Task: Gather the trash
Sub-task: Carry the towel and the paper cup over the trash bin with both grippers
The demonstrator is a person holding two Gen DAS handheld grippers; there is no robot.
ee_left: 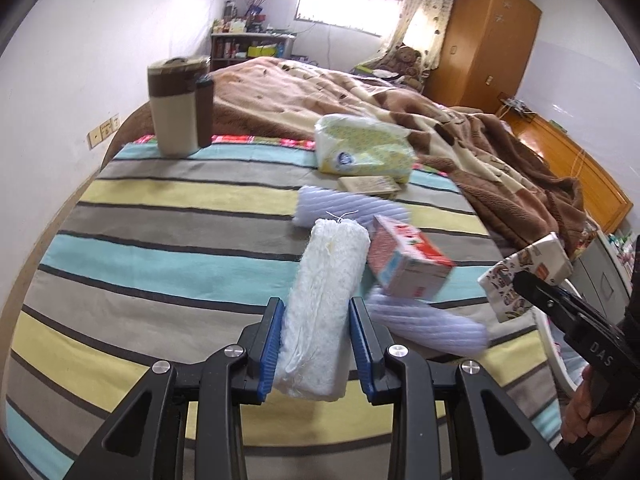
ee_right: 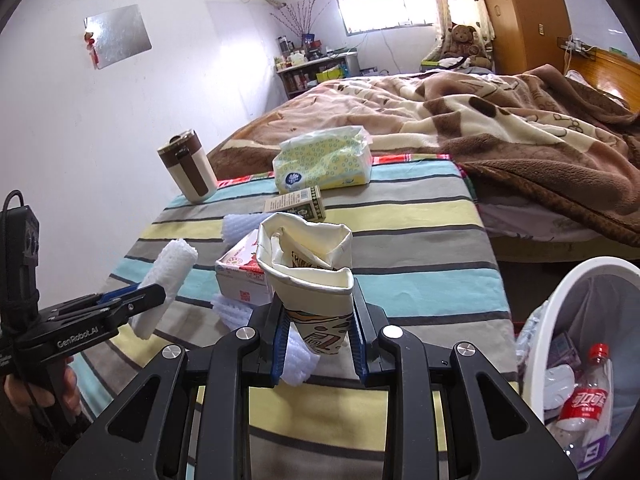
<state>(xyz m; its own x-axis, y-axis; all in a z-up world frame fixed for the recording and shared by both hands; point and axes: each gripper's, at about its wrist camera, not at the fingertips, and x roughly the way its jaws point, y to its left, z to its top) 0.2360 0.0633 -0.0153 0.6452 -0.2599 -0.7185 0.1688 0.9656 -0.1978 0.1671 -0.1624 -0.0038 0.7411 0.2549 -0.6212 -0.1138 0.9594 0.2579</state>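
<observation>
Left wrist view: the left gripper [ee_left: 316, 340] clamps its blue ribbed pads against both sides of a white foam net sleeve [ee_left: 326, 304], a soft, fuzzy, mesh-textured cylinder that points away from the camera, above a striped cloth [ee_left: 168, 236] with grey, yellow and turquoise bands. Just right of the sleeve a pink and white carton [ee_left: 408, 260], box-shaped, sits tilted, resting on a pale ribbed foam sleeve [ee_left: 432, 320]. Another ribbed foam piece [ee_left: 344, 204] lies behind. Farther back stand a cream and brown tumbler [ee_left: 178, 106], upright, and a soft yellow-patterned tissue pack [ee_left: 364, 148]. At the right edge the right gripper [ee_left: 532, 284] grips a crumpled paper cup [ee_left: 524, 276].

Right wrist view: the right gripper [ee_right: 318, 328] pinches the paper cup [ee_right: 308, 268] between its pads; the cup is crushed, its cream rim folded inward, printed pattern on its outside. At left, the left gripper [ee_right: 148, 300] holds the white foam net sleeve [ee_right: 168, 284] over the cloth. The carton [ee_right: 240, 272] lies behind the cup, a small green-patterned box [ee_right: 296, 204] beyond it. At lower right a white round plastic bin [ee_right: 560, 304] holds a clear plastic bottle [ee_right: 588, 392] with a red label and cap.
</observation>
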